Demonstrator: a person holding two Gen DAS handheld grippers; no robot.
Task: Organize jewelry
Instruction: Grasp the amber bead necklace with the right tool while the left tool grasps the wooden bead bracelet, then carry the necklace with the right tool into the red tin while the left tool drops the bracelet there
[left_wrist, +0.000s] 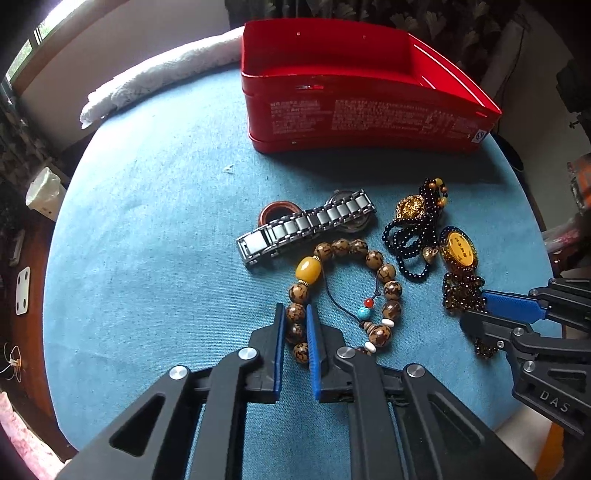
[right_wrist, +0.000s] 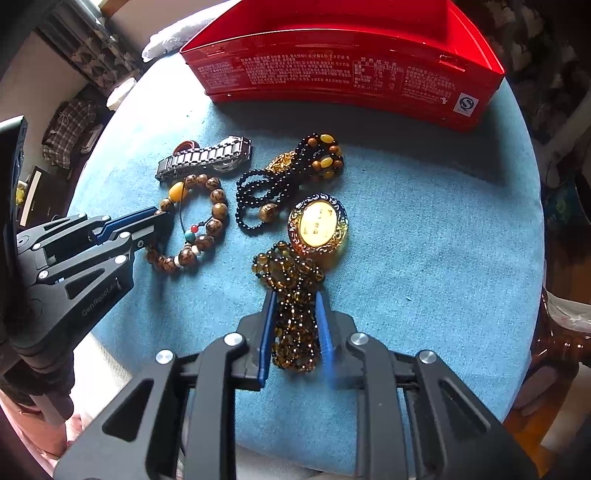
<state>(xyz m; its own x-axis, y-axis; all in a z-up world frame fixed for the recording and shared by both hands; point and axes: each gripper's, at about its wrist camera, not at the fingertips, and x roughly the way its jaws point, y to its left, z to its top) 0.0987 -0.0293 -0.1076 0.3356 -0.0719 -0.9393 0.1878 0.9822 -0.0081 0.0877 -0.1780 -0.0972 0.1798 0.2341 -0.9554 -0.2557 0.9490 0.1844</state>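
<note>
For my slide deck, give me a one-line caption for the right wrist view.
Right gripper shut on an amber bead necklace beside the left gripper on a wooden bead bracelet.

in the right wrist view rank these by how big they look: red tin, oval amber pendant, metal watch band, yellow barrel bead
1. red tin
2. metal watch band
3. oval amber pendant, close to the band; it lies nearer the camera, so unsure
4. yellow barrel bead

jewelry clustered before red tin
</note>
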